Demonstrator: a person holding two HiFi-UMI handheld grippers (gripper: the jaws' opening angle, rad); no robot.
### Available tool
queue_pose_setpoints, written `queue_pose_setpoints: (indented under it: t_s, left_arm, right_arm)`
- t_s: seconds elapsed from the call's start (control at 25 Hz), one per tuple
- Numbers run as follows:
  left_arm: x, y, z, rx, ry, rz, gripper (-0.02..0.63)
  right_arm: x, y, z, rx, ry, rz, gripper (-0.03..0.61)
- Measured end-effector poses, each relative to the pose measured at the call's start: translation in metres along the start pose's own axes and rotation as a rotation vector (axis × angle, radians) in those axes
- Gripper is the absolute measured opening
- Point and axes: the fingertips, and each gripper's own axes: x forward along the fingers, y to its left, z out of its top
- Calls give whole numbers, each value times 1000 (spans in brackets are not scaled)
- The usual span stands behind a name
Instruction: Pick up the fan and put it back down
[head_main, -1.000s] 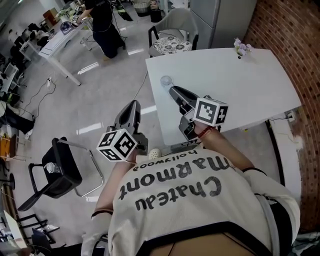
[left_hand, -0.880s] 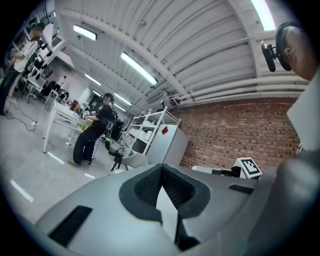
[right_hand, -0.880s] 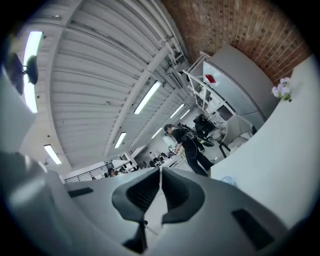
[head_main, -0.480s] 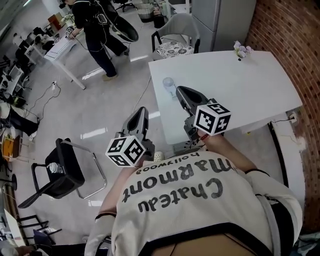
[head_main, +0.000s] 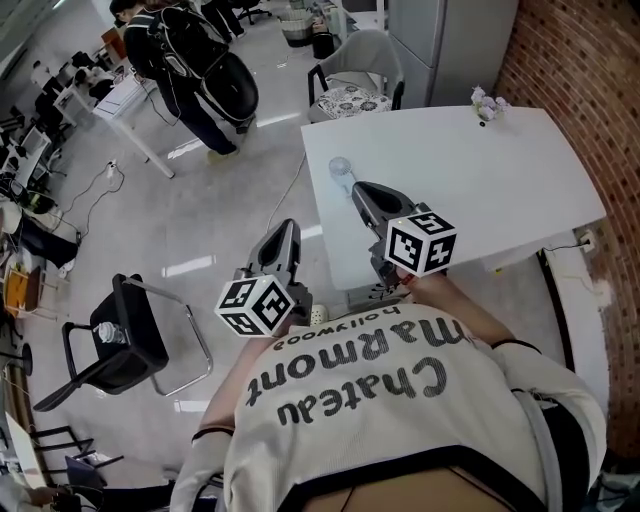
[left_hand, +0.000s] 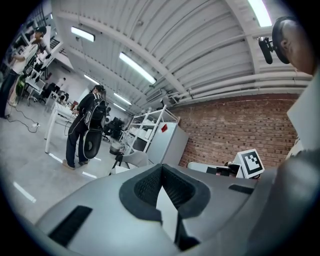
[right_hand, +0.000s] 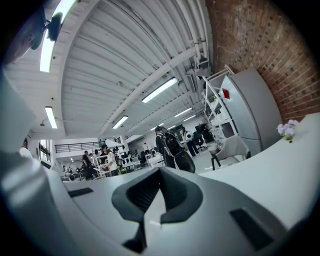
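Right gripper (head_main: 360, 190) closed and empty, poised near small translucent round fan (head_main: 341, 168) on white bench (head_main: 480, 180). Left gripper (head_main: 285, 230) closed, parked clear.

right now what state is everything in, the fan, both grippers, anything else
right gripper: shut, nothing between its jaws
left gripper: shut, empty, out over the floor
fan: on the table near its edge, just ahead of the right gripper, not gripped
flowers: standing at the table's far corner
cushioned chair: unoccupied
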Motion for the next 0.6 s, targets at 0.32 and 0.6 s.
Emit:
queue_pose_setpoints:
  t_s: [0.32, 0.6]
  left_arm:
    - [1, 1, -1, -3, -1, 5, 2]
    - [1, -2, 1, -2, 0, 8, 2]
  right_arm:
    - [1, -1, -10, 10, 31, 4, 3]
    - [-4, -4, -3, 3, 8, -12, 3]
